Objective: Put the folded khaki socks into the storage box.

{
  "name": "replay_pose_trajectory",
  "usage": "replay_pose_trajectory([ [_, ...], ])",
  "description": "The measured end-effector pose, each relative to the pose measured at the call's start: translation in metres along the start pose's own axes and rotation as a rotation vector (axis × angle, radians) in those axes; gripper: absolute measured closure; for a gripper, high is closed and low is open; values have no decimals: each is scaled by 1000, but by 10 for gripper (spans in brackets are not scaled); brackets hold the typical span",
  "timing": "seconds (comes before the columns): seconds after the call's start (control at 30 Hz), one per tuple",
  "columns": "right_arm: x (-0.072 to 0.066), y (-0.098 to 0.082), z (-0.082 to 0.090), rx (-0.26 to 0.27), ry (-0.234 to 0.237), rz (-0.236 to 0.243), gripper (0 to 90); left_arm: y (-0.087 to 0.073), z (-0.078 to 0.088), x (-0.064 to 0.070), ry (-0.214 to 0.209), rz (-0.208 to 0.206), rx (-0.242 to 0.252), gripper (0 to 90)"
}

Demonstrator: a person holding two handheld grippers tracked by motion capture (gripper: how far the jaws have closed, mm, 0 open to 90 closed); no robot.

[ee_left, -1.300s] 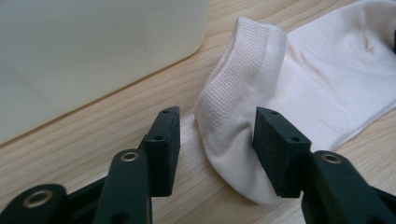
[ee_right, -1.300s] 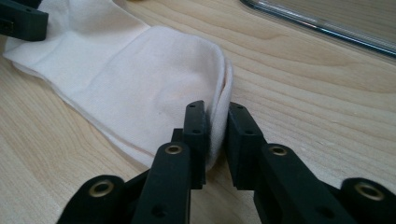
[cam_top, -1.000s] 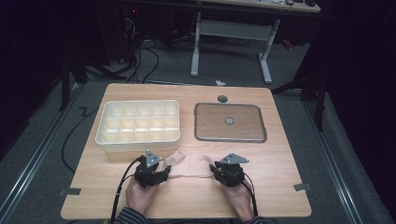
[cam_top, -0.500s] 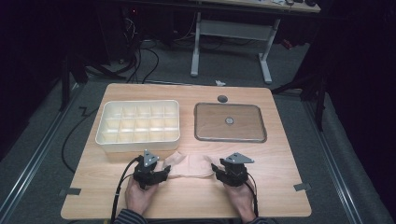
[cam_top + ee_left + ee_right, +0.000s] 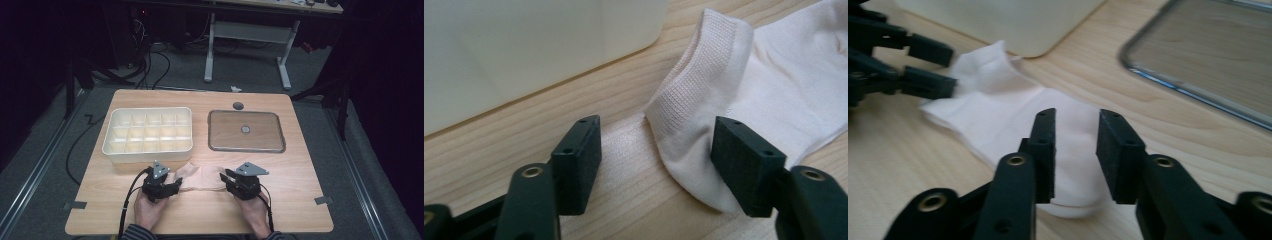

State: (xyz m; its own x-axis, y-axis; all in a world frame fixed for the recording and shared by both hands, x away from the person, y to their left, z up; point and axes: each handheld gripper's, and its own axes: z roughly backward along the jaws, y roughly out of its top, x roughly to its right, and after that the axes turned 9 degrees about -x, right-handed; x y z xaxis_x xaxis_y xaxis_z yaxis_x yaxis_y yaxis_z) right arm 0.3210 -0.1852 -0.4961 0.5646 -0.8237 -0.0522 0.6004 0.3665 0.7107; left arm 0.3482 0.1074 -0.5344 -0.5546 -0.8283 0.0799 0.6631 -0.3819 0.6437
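A pale pink-white sock [image 5: 200,177] lies flat on the wooden table [image 5: 300,190] near its front edge, between my two grippers. My left gripper [image 5: 176,186] sits at the sock's cuff end. In the left gripper view its jaws [image 5: 656,160] stand wide, having just been opening, and the ribbed cuff [image 5: 704,85] lies between them, unpinched. My right gripper [image 5: 225,179] hovers at the toe end. In the right gripper view its jaws [image 5: 1075,150] have just been closing, with a gap left between them. The sock [image 5: 993,115] lies under that gap, not squeezed.
A cream compartment tray [image 5: 147,150] stands behind the left gripper, close to the sock. A clear rectangular lid [image 5: 246,131] lies flat at the right. A small dark disc [image 5: 238,105] sits near the far edge. Tape marks [image 5: 323,200] flag the front corners.
The right gripper has shifted slightly at the sock's toe end. The sock, the left gripper, the tray and the lid look unmoved.
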Motion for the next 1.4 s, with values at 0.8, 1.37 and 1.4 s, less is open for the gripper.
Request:
replay_pose_trajectory([
  [0.8, -45, 8, -57, -126, 90, 114, 857, 1, 5, 9, -29, 47, -28, 521],
  [1.37, -46, 5, -59, -121, 86, 132, 861, 3, 1, 14, -64, 24, -30, 788],
  [1.4, -46, 5, -59, -121, 85, 132, 861, 3, 0, 14, -69, 23, -29, 821],
])
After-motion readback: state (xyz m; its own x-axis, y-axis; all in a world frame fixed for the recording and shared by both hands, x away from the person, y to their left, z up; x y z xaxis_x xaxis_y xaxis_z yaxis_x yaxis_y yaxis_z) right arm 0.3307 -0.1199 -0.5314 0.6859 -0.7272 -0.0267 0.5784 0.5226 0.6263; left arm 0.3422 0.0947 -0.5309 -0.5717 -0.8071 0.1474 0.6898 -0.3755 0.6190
